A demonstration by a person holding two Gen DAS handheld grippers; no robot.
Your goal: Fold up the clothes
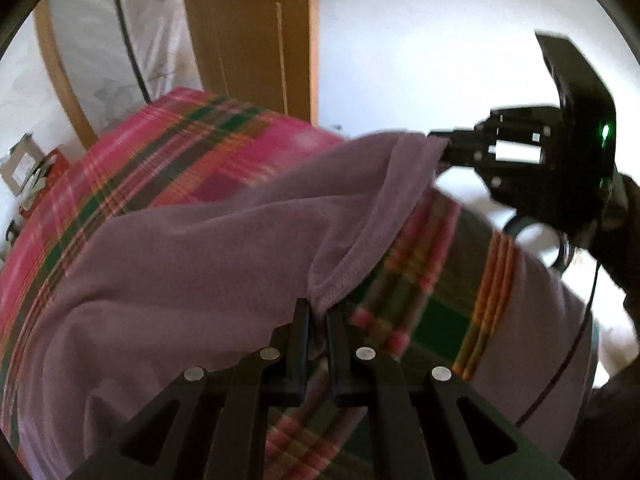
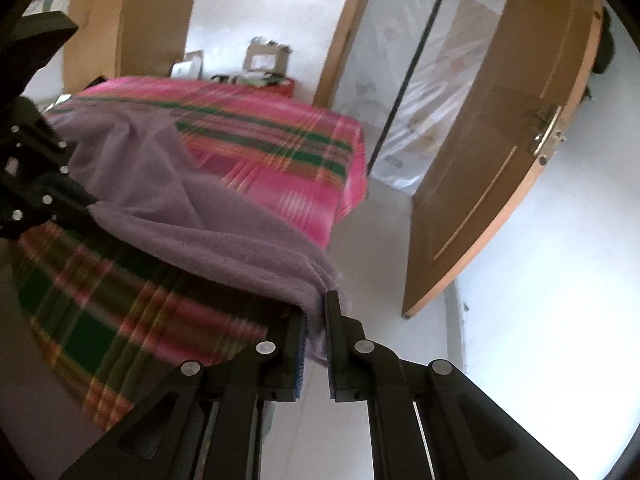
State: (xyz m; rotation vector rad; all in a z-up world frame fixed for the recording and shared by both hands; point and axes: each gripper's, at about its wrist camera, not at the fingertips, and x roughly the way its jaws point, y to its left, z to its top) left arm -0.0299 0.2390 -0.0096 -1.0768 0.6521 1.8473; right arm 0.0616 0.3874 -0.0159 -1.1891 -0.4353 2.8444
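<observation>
Lilac fleece garment (image 1: 192, 264) across a pink-and-green plaid bed cover (image 1: 168, 148) in the left wrist view, spreading from 9 o'clock to the centre. Left hand-held gripper (image 1: 318, 320) at 6 o'clock, narrowed onto a stitched hem with cloth bunched between its fingers. Right hand-held gripper (image 1: 440, 148) at 2 o'clock, clamped on another edge of the same cloth, raised above the bed. Held edge stretched in a line from 6 o'clock up to 2 o'clock; probably the long axis of any coming fold. Rest of the cloth slack towards 8 o'clock.

Right wrist view next: same garment (image 2: 168, 200) draped from 10 o'clock down to 6 o'clock over the bed cover (image 2: 280, 148). Right hand-held gripper (image 2: 316, 332) at 6 o'clock, pinching a thick, seemingly doubled edge just beyond the near corner of the bed. Left hand-held gripper (image 2: 86, 204) at 9 o'clock, gripping the far end. Both lifted, pointing toward each other. Wooden door (image 2: 500, 152) ajar at 2 o'clock. Fold stage not readable: could be spreading out or carrying one edge over.
</observation>
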